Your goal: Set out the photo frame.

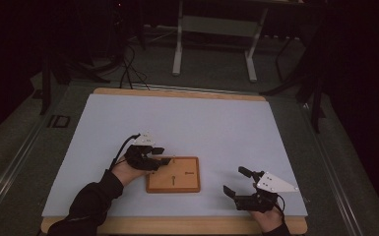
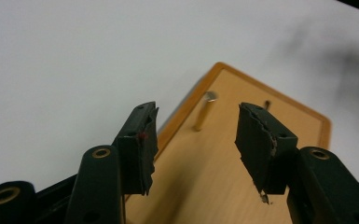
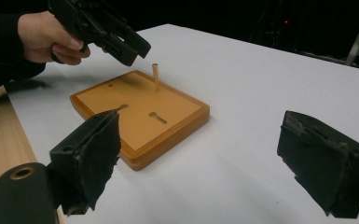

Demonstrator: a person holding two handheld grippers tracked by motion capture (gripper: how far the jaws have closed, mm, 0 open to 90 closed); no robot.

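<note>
The left tongs (image 1: 166, 160) stand part open with nothing between their pads, hovering just above the left edge of the wooden board (image 1: 173, 174); in the left gripper view, the left tongs (image 2: 196, 135) frame an upright wooden peg (image 2: 202, 112) that stands in the board (image 2: 214, 177) near its far corner, apart from both pads. In the right gripper view the same peg (image 3: 155, 76) rises free from the board (image 3: 140, 114), with the left tongs (image 3: 130, 49) just beside and above it, not touching. The board top also shows 2 slots and a small hole. The right tongs (image 1: 238, 182) are spread wide and hold nothing, resting low over the bench (image 1: 216, 123) to the right of the board, well apart from it; the right tongs (image 3: 198, 158) show only bare white surface between their torn black pads. The person's left hand (image 1: 128, 169) and dark sleeve come in from the lower edge of the high view.
</note>
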